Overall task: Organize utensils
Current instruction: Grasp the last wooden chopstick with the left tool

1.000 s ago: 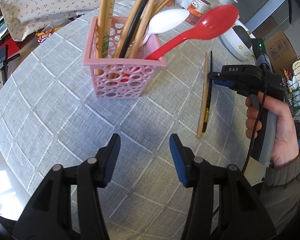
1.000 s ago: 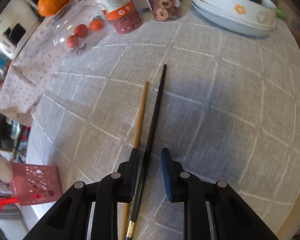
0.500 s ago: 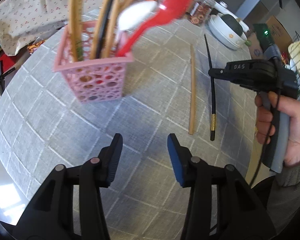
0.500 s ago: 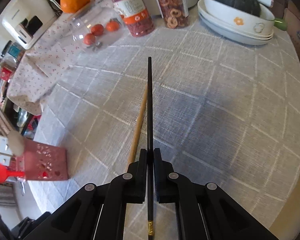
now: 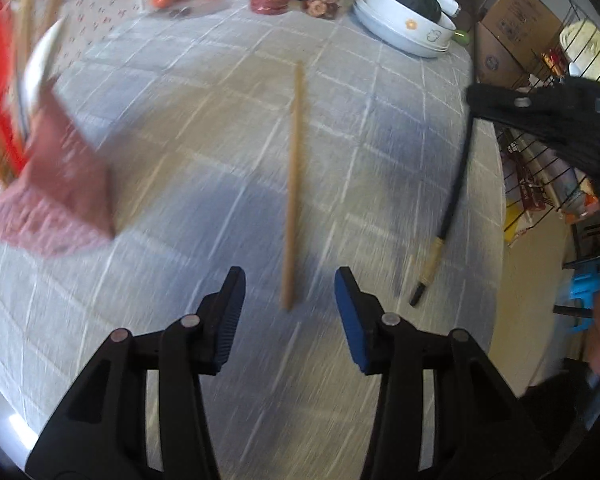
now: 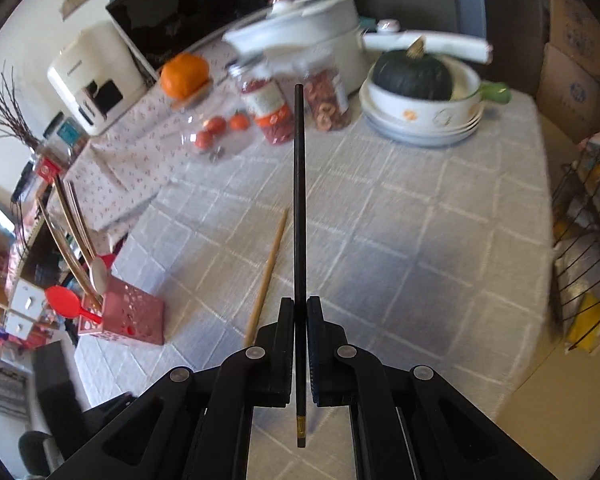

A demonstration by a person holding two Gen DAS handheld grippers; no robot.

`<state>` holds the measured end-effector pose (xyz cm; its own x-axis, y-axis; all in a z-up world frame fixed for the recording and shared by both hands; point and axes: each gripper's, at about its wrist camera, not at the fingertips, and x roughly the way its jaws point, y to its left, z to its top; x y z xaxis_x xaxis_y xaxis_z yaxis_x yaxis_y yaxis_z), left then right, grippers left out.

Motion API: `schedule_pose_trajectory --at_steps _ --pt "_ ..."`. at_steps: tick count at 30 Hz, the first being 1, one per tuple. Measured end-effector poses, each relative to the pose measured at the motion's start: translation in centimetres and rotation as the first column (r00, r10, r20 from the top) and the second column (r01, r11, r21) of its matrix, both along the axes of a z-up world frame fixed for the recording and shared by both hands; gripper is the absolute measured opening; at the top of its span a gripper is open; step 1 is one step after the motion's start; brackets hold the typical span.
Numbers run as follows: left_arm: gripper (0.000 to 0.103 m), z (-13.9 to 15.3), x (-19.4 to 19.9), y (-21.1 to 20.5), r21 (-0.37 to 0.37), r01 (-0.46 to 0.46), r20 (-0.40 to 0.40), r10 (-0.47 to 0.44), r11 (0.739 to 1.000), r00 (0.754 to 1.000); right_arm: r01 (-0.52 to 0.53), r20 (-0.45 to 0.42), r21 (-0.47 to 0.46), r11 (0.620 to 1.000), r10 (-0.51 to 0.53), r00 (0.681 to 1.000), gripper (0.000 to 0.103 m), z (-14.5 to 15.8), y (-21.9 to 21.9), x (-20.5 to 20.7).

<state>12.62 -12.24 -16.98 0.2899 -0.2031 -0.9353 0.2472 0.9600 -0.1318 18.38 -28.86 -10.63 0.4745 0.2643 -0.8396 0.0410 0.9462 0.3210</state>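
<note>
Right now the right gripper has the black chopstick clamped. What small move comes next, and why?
Probably carry the black chopstick left toward the pink holder and tip it upright. The right gripper is shut on it, clear of the tablecloth, and the holder already stands with chopsticks and spoons. The wooden chopstick lies ahead of the open left gripper.

Bright daylight, soft shadows on the tablecloth (image 5: pixel 340 128); heavy motion blur (left view worst), fisheye-warped edges.
</note>
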Motion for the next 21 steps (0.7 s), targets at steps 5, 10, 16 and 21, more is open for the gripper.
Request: schedule_pose_trajectory --at_steps 5,10,16,21 --pt "0.048 -0.8 2.4 -2.6 0.067 0.007 0.041 -0.01 0.998 0.999 0.03 0.073 -0.039 0.999 -0.027 0.997 0.006 2.1 -1.5 -1.0" --pt "0.048 -1.4 5.4 -3.9 0.094 -0.018 0.056 0.013 0.995 0.998 0.033 0.115 -0.078 0.996 -0.024 0.993 0.006 3.2 -1.9 -1.2" --pt "0.048 -2.1 7.7 -5.5 0.095 -0.01 0.043 0.006 0.995 0.999 0.028 0.159 -0.112 0.993 -0.01 0.987 0.006 4.1 -2.1 -1.6" --pt "0.048 -3.0 9.4 -6.3 0.105 -0.02 0.018 0.018 0.994 1.0 0.026 0.21 -0.115 0.993 -0.001 0.978 0.006 5.0 -2.4 -1.8"
